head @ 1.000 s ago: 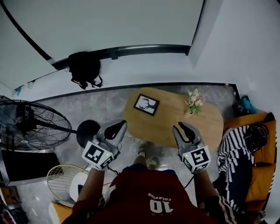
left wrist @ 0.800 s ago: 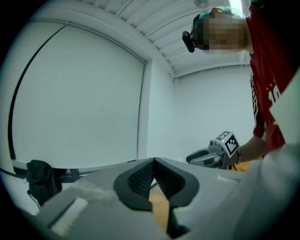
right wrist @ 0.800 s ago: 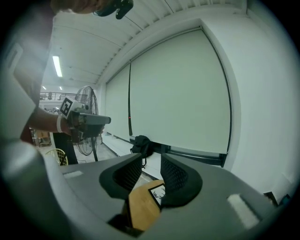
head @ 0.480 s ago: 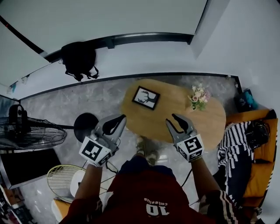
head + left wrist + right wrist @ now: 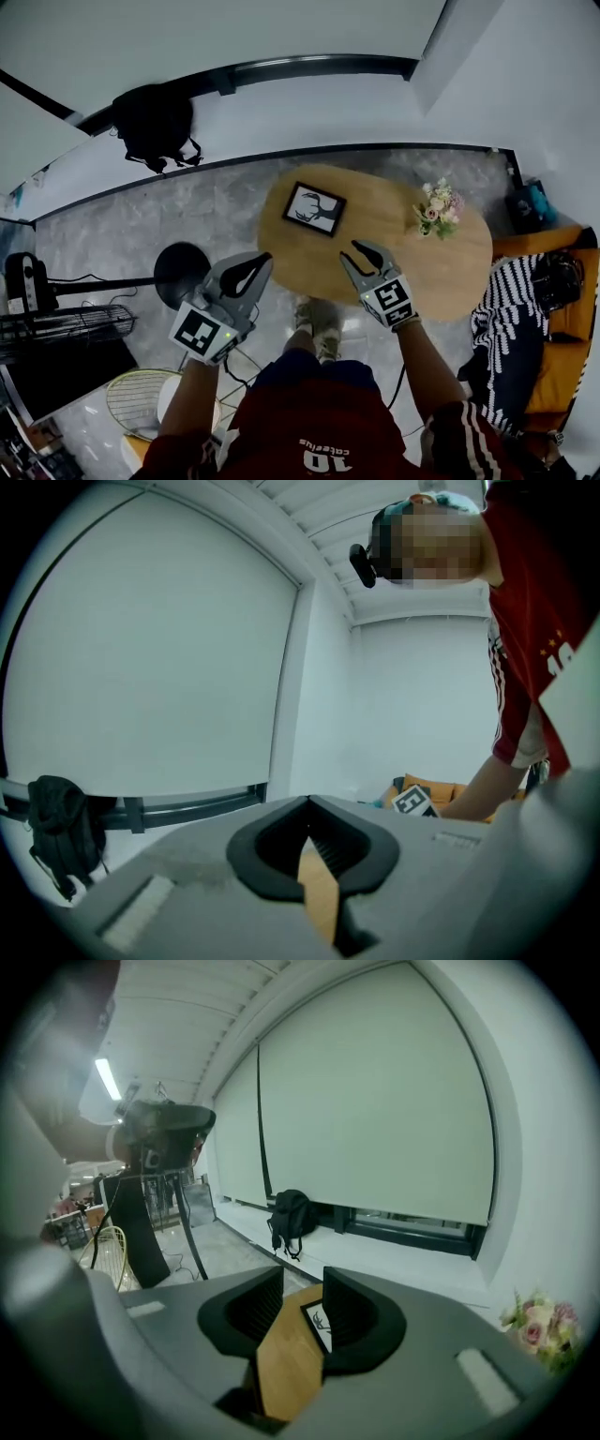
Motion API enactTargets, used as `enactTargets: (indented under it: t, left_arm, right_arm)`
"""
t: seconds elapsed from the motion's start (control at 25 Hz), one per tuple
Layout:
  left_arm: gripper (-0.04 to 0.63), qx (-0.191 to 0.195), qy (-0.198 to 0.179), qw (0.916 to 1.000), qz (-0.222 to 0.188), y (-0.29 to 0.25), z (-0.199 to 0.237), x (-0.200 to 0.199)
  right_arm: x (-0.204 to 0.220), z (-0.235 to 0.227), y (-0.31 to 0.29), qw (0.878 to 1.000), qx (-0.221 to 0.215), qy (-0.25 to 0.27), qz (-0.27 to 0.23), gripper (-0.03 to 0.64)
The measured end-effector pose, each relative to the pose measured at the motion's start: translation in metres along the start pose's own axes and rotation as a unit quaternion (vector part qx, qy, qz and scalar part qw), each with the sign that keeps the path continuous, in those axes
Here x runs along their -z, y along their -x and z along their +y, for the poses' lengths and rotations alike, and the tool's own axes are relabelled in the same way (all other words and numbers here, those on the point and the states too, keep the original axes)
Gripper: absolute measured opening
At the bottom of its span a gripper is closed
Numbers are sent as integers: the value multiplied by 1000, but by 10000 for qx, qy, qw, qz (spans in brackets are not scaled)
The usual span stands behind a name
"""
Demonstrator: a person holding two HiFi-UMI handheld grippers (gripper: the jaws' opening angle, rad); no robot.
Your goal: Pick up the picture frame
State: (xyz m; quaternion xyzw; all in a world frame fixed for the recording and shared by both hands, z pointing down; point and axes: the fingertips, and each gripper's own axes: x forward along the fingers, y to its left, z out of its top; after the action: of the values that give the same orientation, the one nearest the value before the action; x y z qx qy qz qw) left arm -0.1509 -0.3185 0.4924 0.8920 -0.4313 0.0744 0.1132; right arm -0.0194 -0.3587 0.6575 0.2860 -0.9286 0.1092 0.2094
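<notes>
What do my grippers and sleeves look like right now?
The left gripper and right gripper are grey with black-lined jaws, each carrying a white marker cube with black squares. The right's jaws have just been opening, empty. Dark red shirt numbered 10, white stripes on the right sleeve.

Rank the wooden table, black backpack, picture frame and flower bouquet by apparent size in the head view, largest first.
1. wooden table
2. black backpack
3. picture frame and flower bouquet: too alike to rank, the frame perhaps slightly larger.
</notes>
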Motion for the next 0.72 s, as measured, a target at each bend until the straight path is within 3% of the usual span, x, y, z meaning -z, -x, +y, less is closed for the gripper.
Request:
enactTargets:
  t: [0.12,0.32,0.72]
  left_arm:
    - [2,40,-53,9999,111,-5,13,16]
    - [2,56,212,9995,233,-12,31,48]
    - [2,93,193,9990,382,-36,57,101]
  right_arm:
    - [30,-3,-30,9996,-57,-27,263,123]
    - [79,-13,-79,9982,-92,-84,590,123]
    - [171,-33,-167,9928,-420,-87,1119,123]
